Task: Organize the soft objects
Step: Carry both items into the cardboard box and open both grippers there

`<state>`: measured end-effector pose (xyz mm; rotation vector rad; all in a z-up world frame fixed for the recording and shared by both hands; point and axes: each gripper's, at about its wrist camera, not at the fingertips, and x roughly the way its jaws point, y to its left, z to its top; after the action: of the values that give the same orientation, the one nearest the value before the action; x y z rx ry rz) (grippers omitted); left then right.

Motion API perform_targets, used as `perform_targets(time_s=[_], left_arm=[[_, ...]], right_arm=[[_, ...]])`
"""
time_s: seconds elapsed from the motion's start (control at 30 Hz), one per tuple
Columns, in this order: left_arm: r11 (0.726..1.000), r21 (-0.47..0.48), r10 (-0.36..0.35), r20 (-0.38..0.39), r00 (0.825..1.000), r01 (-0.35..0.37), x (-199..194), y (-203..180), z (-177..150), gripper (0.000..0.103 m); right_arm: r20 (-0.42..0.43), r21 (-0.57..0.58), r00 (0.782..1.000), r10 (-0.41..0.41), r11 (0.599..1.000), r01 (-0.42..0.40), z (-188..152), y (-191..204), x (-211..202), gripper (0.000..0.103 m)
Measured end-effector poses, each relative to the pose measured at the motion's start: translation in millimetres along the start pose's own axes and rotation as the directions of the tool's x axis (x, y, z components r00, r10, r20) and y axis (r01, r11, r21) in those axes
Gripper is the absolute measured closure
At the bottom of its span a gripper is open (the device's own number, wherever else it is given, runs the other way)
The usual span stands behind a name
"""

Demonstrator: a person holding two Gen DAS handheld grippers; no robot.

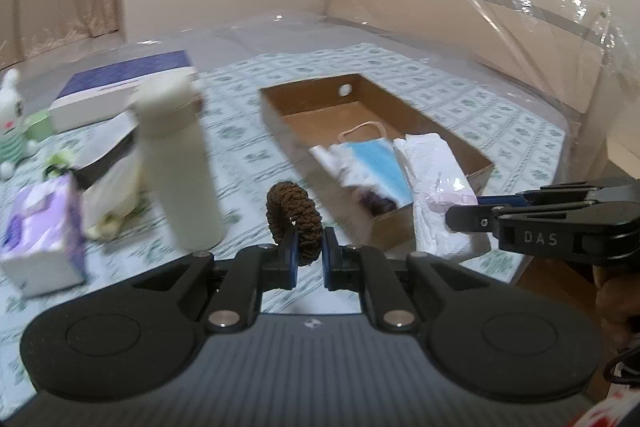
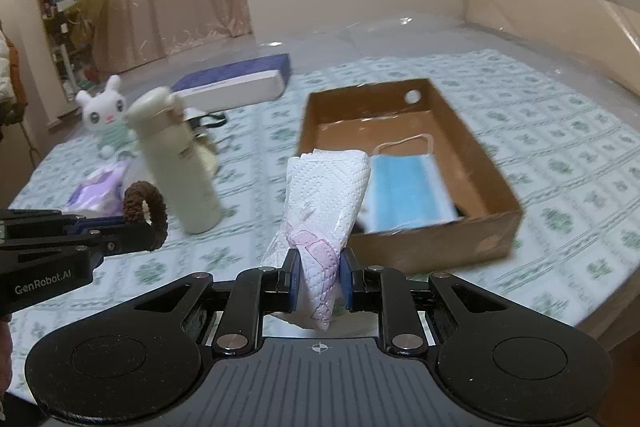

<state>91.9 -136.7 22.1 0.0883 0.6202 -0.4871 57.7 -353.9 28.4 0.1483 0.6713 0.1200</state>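
Note:
My left gripper (image 1: 309,247) is shut on a brown hair scrunchie (image 1: 294,217), which stands up between its pads above the patterned table. The right wrist view shows the same scrunchie (image 2: 145,211) at the left. My right gripper (image 2: 320,277) is shut on a white tissue pack with pink print (image 2: 326,203), held up in front of the open cardboard box (image 2: 496,183). A blue face mask (image 2: 408,191) lies inside the box. From the left wrist view the box (image 1: 432,123) lies ahead and to the right, with the right gripper (image 1: 456,217) and the tissue pack (image 1: 436,187) at its near corner.
A cream bottle (image 1: 180,167) stands left of the box. A purple tissue box (image 1: 44,227), a white rabbit toy (image 2: 104,115), a blue-and-white flat box (image 2: 236,83) and a dark pouch (image 1: 104,155) crowd the left side. Plastic sheeting (image 1: 480,11) covers the headboard at the back right.

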Motion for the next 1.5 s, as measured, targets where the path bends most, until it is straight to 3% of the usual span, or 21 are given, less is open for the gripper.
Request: perform_targets(time_s=[0.43,0.87,1.0,1.5], left_arm=[[0.994,0.057,-0.098,0.008,0.995,0.097,61.6,-55.1,46.3,0.093],[0.992,0.056,-0.115,-0.009,0.993,0.115,122.5,-67.4,71.0,0.092],[0.993,0.071,-0.09,0.002,0.996,0.09,138.3,-67.8,73.8,0.079],[0.999,0.027,-0.042,-0.024,0.999,0.043,122.4,-43.8,47.1,0.079]], right_arm=[[0.024,-0.024,0.996,-0.088,0.996,0.089,31.3,-66.5,14.0,0.082],[0.029,-0.021,0.994,-0.103,0.994,0.103,62.3,-105.2,51.5,0.082],[0.021,-0.019,0.995,-0.099,0.995,0.099,65.3,-109.6,61.8,0.082],[0.001,-0.026,0.998,-0.068,0.997,0.068,63.7,-102.2,76.7,0.082]])
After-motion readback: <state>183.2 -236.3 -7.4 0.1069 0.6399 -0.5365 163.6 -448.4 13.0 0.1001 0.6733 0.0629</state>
